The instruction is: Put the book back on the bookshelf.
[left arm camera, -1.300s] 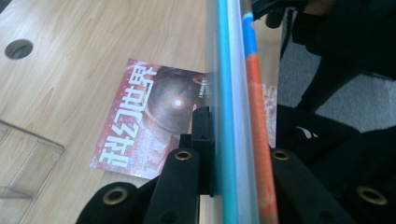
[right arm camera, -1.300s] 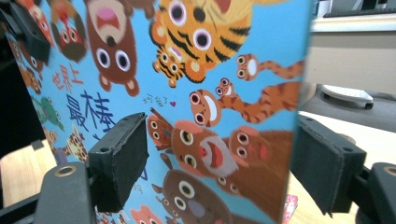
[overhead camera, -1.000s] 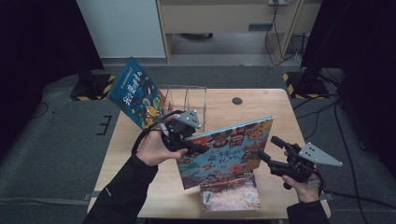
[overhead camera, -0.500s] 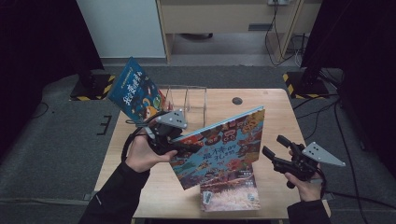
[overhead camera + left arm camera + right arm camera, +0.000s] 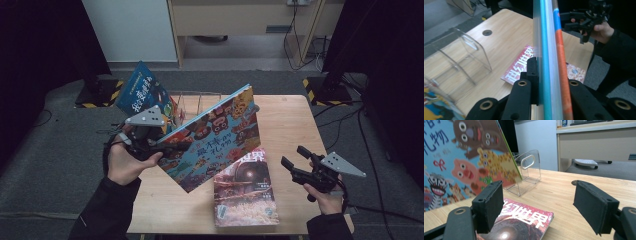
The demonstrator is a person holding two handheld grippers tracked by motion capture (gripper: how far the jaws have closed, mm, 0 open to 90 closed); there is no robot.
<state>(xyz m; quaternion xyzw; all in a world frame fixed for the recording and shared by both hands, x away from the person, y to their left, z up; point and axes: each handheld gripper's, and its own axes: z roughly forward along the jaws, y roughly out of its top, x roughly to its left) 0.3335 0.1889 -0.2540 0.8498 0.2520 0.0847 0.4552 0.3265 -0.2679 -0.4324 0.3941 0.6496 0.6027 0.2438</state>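
The left gripper point(image 5: 167, 145) is raised at the person's left, jaws clamped tight, forearm angled up from below. The right gripper point(image 5: 295, 161) hangs low at the right, jaws spread wide, pointing left.

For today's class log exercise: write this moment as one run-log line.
left gripper: shut on animal picture book, lifted, tilted | right gripper: open, empty | red magazine: flat on table
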